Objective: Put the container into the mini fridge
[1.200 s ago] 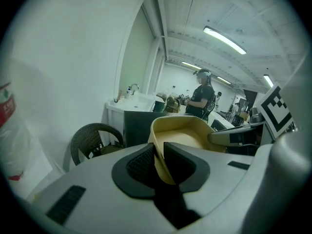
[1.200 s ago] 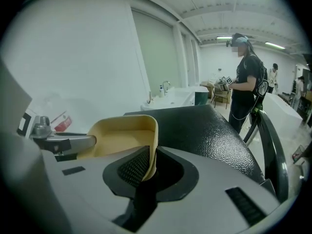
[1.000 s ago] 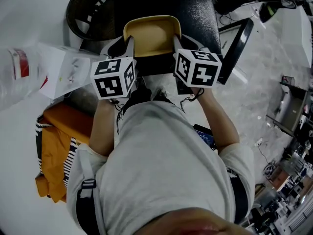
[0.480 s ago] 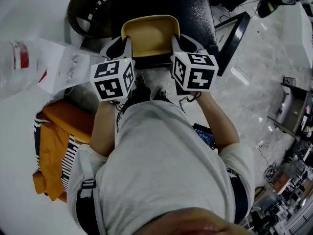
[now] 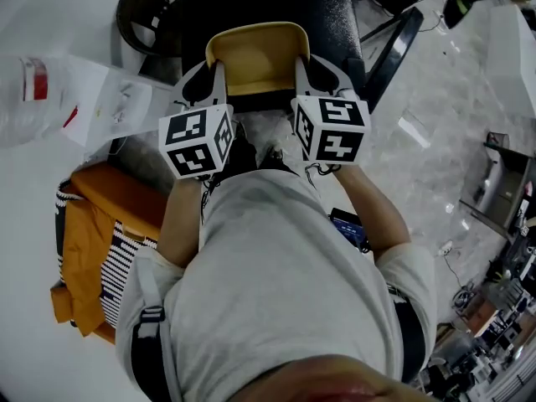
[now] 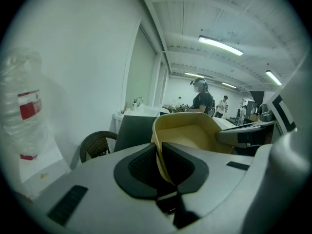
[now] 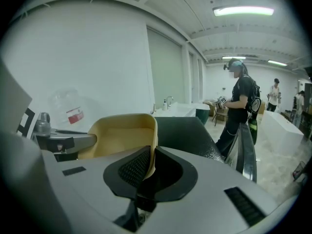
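1. Out in front of us, the container hangs in the air between the two grippers. It sits right at the black fridge, whose door stands open on the right.
2. Look at the left gripper: its jaws have just been closing, and the container's thin yellow left wall is pinched between the pads. Over on the other side, the right gripper is nearly closed and clamped on the right wall the same way.
3. Now the container's pose: mouth up, floor about level, nothing inside that we can see. Its long axis seems to run across us, from one gripper to the other, so one long side faces the fridge.
4. How do we carry this off well?
   - We move both grippers as one, same height and same pace, with no twist between them. Those walls look thin and could flex or slide out of a pinch.
   - From here the container looks about level with the fridge's top, so we reckon it has to come down to the opening first.
   - Then it goes in long side first, kept level, with the right gripper steering clear of that open door.
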`<state>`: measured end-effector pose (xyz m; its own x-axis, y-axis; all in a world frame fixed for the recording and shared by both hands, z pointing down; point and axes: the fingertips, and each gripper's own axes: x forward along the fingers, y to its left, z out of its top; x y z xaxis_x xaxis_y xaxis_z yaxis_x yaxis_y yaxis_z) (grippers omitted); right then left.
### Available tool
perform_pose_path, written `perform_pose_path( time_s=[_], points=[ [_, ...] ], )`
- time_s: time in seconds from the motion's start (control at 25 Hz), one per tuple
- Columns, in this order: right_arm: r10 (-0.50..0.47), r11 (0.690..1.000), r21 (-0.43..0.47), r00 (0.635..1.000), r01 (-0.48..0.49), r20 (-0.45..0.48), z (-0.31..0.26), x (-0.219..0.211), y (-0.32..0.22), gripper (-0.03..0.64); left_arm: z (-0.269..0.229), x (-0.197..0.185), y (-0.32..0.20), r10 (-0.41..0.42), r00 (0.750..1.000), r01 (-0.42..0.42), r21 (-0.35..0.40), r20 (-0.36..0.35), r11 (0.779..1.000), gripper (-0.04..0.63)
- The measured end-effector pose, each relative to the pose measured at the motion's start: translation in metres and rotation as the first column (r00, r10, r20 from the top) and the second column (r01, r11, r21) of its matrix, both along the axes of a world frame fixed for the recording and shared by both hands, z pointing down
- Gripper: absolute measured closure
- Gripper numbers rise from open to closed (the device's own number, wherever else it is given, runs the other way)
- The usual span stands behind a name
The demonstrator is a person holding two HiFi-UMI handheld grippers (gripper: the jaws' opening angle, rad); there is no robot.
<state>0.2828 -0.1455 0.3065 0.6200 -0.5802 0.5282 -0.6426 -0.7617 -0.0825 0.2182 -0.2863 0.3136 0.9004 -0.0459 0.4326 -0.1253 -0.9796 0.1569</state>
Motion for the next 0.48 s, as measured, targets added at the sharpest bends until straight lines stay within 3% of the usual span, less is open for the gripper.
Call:
perform_pose_path(
  time_s=[0.48],
  points=[
    [-0.042, 0.999, 0.014, 0.999, 0.042, -0.021, 0.001, -0.039, 0.049, 0.561, 0.004, -0.041, 0.051, -0.037, 0.999, 0.037, 0.001, -0.022, 0.999, 0.551]
  ],
)
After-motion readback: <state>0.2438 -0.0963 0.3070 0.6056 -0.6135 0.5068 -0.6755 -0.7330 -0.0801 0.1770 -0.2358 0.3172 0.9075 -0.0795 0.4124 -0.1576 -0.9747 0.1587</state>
